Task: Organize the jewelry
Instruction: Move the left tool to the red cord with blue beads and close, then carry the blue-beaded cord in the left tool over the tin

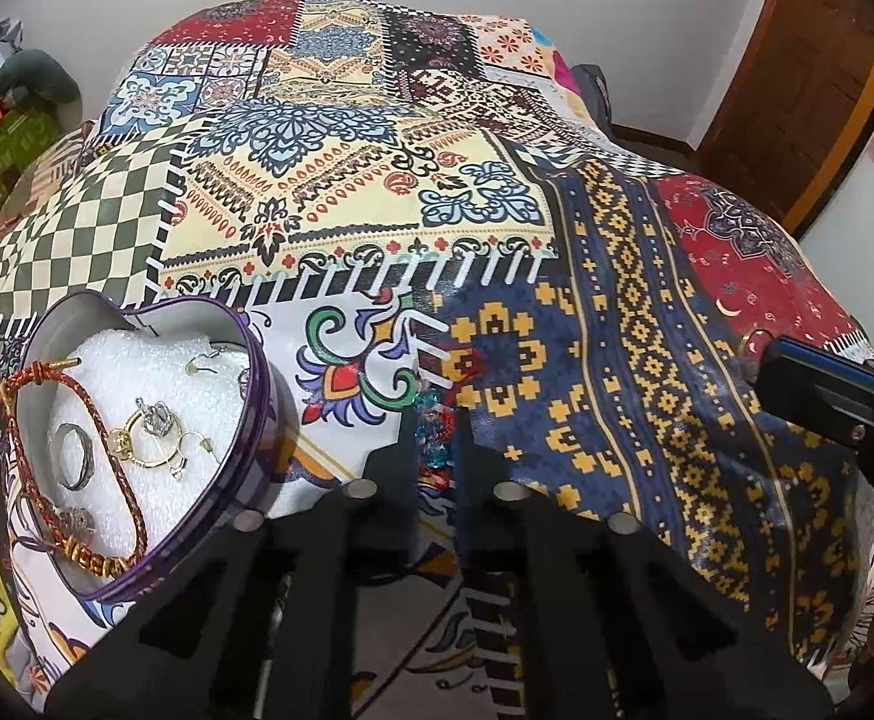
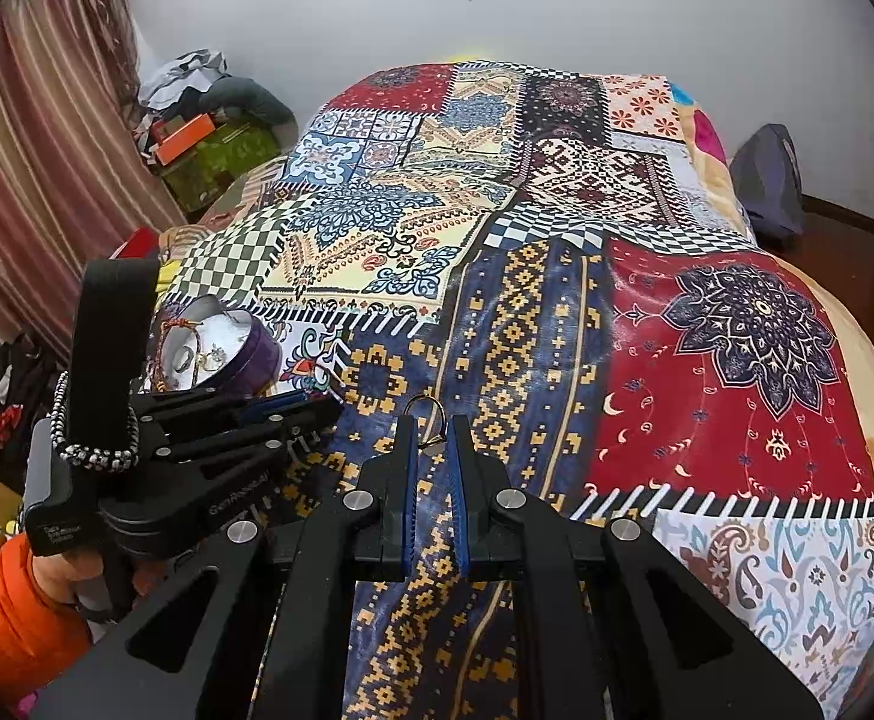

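Observation:
A purple heart-shaped tin (image 1: 260,420) with white foam stands on the patterned bedspread at lower left, and shows in the right wrist view (image 2: 257,348) too. It holds a red braided bracelet (image 1: 101,438), a silver ring (image 1: 74,456), a gold ring (image 1: 149,441) and small earrings. My left gripper (image 1: 435,438) is shut on a piece with turquoise beads (image 1: 434,450), just right of the tin. My right gripper (image 2: 432,441) is shut on a small ring (image 2: 428,414) with a stone, just above the bedspread.
The patchwork bedspread (image 2: 557,276) covers the whole bed. A striped curtain (image 2: 35,120), clothes and an orange box (image 2: 188,141) are at the left by the wall. A dark bag (image 2: 767,180) sits at the far right, next to a wooden door (image 1: 809,78).

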Available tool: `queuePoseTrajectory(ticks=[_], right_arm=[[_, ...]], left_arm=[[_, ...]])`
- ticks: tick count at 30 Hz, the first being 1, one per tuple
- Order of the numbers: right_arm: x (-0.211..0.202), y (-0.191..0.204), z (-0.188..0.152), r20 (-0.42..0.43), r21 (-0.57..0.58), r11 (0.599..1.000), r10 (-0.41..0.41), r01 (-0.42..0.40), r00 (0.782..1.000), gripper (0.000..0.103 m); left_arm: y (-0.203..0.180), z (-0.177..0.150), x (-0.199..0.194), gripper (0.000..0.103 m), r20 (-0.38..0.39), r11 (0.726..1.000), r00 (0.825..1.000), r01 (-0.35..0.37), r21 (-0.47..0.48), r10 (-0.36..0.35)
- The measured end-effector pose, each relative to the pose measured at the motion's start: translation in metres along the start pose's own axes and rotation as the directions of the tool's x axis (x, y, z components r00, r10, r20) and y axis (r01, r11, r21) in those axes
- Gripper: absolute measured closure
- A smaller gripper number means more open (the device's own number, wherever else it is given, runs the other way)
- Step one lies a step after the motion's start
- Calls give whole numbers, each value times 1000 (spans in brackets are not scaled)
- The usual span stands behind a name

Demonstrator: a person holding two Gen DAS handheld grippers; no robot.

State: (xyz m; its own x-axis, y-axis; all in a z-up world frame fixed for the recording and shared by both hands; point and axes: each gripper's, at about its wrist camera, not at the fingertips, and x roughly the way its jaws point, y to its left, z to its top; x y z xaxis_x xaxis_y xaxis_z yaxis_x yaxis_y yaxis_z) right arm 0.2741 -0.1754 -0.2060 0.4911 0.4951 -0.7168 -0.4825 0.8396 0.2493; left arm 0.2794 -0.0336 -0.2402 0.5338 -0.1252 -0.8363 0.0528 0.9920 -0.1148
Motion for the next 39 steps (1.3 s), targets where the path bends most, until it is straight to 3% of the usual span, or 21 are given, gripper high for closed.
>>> queuePoseTrajectory(ticks=[8, 24, 32, 39], right_arm=[[-11, 9, 6, 23, -16, 1000, -4, 5, 1000, 94], [-19, 66, 39, 103, -92, 995, 56, -46, 993, 94], [-4, 93, 55, 109, -131, 987, 112, -97, 988, 94], [22, 109, 56, 73, -160, 978, 150, -136, 986, 94]], left_arm=[[-2, -11, -25, 97, 28, 1000, 999, 15, 23, -15], [39, -6, -138, 97, 246, 1000, 969, -13, -17, 17], [70, -3, -161, 97, 308, 996, 948, -63, -66, 81], [92, -1, -161, 97, 318, 992, 943, -72, -102, 101]])
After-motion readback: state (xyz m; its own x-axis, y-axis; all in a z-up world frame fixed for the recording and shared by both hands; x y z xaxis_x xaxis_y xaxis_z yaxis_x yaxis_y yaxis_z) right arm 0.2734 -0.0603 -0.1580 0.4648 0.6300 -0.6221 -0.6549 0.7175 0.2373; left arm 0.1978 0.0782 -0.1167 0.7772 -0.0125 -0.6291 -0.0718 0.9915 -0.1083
